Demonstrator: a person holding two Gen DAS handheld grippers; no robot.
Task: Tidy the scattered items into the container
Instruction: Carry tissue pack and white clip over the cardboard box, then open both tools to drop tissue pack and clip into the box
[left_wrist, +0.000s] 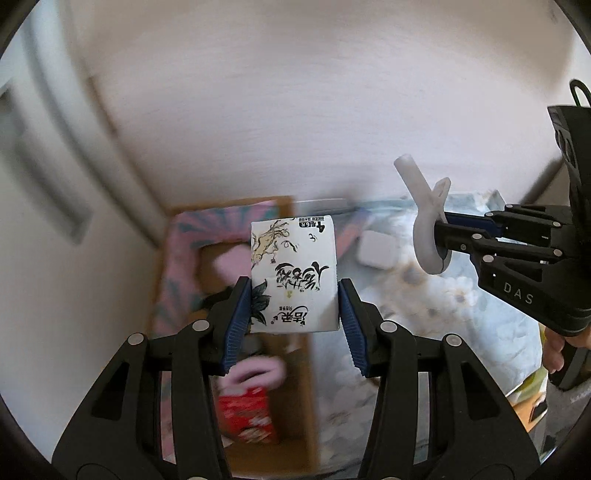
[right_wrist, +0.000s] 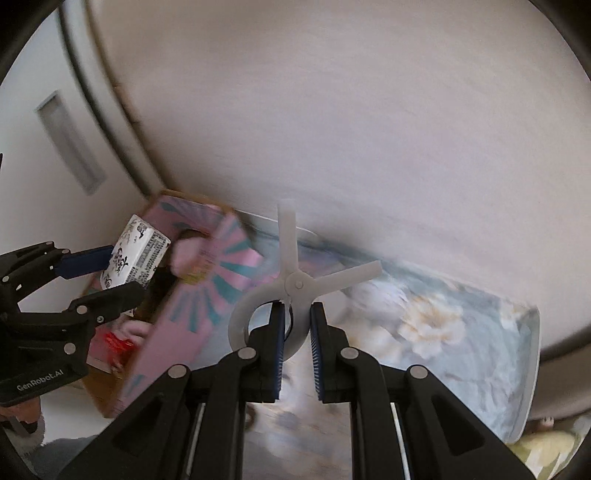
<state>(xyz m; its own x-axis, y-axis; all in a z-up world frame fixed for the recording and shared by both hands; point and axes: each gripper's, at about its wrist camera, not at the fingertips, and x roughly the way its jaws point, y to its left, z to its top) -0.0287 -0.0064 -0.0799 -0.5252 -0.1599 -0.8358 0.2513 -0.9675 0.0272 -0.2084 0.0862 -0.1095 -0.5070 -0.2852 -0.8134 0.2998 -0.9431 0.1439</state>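
1. Left gripper (left_wrist: 294, 291): jaws closed partway on a tissue pack (left_wrist: 293, 275), blue pads pressing both its side faces. Pack is white with black script and a printed animal, held upright, off the surface.
2. Pack sits above the box (left_wrist: 291, 387), over its open top. Also seen from the right wrist view as pack (right_wrist: 135, 256) clamped in the left gripper (right_wrist: 125, 271) at frame left, above the box (right_wrist: 177, 332).
3. Right gripper (right_wrist: 297, 325): jaws nearly closed on a clip (right_wrist: 295, 284), pinching one ring handle. Clip is pale grey plastic, scissor-shaped, two prongs pointing up and right.
4. From the left wrist view the clip (left_wrist: 424, 218) is airborne in the right gripper (left_wrist: 441, 240), above the floral cloth (left_wrist: 424, 314), to the right of the box.
5. Box: cardboard, pink flaps with teal rays folded outward. Inside: red packet (left_wrist: 245, 417), pink item (left_wrist: 258, 371); rest blurred, cannot identify.
6. White square object (left_wrist: 377, 249) lies on the cloth, just right of the box.
7. Background: white wall (left_wrist: 295, 92), both frames motion-blurred.
8. Person's hand (left_wrist: 554, 350) on the right gripper handle, at frame edge.
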